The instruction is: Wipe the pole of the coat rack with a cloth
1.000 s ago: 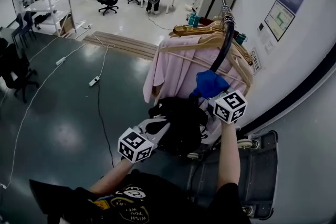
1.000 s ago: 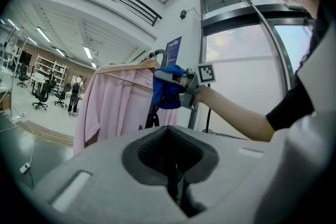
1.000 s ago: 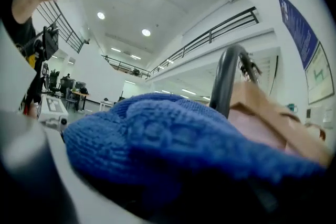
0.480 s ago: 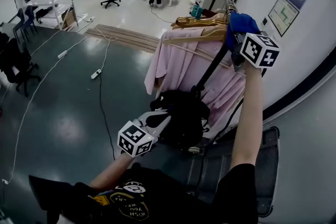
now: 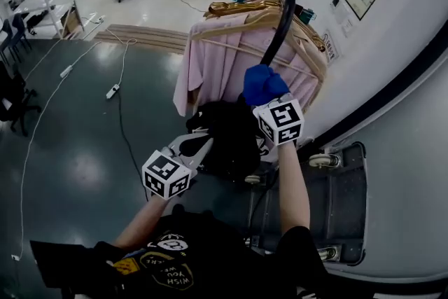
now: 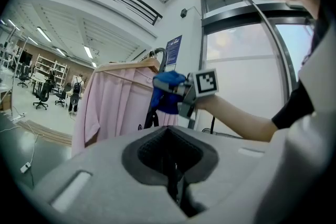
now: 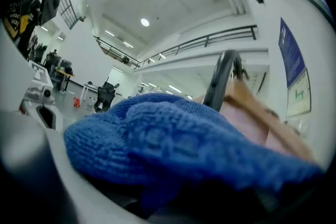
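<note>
The coat rack's black pole (image 5: 278, 28) rises to a curved top among hangers; it also shows in the right gripper view as the pole (image 7: 220, 78). My right gripper (image 5: 269, 100) is shut on a blue knitted cloth (image 5: 263, 83) pressed around the pole at mid-height. That cloth (image 7: 173, 149) fills the right gripper view and hides the jaws. In the left gripper view the cloth (image 6: 167, 93) sits on the pole beside the right gripper's marker cube. My left gripper (image 5: 204, 144) is lower left, by a black garment (image 5: 231, 136), with its jaws (image 6: 170, 152) shut together and nothing visible between them.
Pink garments (image 5: 210, 63) hang on wooden hangers (image 5: 245, 24) from the rack. A grey wheeled base (image 5: 336, 206) lies below right, against the white wall (image 5: 406, 94). Cables and a power strip (image 5: 112, 91) cross the dark floor. Office chairs and a person stand far off.
The right gripper slid the blue cloth up the pole to near its top, then back down to mid-height. The left gripper stayed by the black garment.
</note>
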A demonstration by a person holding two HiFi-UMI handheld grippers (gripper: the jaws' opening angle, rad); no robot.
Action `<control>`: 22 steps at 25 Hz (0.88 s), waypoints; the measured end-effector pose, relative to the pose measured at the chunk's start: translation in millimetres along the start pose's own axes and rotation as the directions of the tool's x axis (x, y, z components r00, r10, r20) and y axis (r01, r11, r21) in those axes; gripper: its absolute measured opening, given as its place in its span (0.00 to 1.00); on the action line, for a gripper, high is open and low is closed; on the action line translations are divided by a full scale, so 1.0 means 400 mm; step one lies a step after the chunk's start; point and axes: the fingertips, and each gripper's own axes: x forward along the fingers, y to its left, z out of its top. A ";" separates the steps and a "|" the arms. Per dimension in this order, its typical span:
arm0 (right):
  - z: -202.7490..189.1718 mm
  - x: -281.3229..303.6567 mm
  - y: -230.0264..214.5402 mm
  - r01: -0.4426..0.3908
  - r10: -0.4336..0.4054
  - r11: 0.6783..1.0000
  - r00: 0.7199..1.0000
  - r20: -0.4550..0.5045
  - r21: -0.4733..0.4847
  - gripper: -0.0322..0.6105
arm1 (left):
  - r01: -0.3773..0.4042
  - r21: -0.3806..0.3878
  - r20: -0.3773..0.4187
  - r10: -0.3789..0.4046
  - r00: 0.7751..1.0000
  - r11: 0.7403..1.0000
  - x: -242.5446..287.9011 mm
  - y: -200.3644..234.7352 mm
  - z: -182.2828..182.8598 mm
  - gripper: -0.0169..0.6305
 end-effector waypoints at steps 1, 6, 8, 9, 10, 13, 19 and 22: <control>-0.044 -0.002 0.012 -0.005 0.004 0.998 1.000 0.007 0.068 0.06 | 0.005 0.002 -0.002 -0.005 1.000 1.000 0.002 -0.003 0.000 0.03; -0.069 -0.135 0.016 0.039 -0.090 0.959 0.981 0.173 0.281 0.07 | 0.026 0.000 -0.013 -0.026 1.000 1.000 0.017 -0.025 -0.014 0.03; -0.096 -0.205 0.074 0.058 -0.105 0.961 0.981 0.163 0.271 0.07 | 0.018 0.002 -0.011 -0.018 1.000 1.000 0.019 -0.027 -0.018 0.03; -0.124 -0.236 0.106 0.084 -0.122 0.962 0.984 0.134 0.259 0.07 | 0.008 0.007 -0.007 -0.008 1.000 1.000 0.018 -0.024 -0.019 0.03; -0.160 -0.266 0.134 0.127 -0.153 0.961 0.984 0.090 0.246 0.07 | -0.005 0.014 0.000 0.005 1.000 1.000 0.016 -0.021 -0.017 0.03; -0.256 -0.353 0.177 0.273 -0.277 0.917 0.960 -0.029 0.291 0.06 | -0.039 0.044 0.042 0.037 0.998 0.998 0.009 -0.017 -0.004 0.03; -0.306 -0.453 0.208 0.369 -0.369 0.822 0.925 -0.088 0.433 0.06 | -0.015 0.085 0.054 0.011 0.998 0.996 0.020 -0.047 -0.011 0.03; -0.296 -0.473 0.213 0.374 -0.373 0.823 0.923 -0.089 0.427 0.06 | 0.008 0.088 0.039 -0.011 0.999 0.996 0.024 -0.071 -0.031 0.03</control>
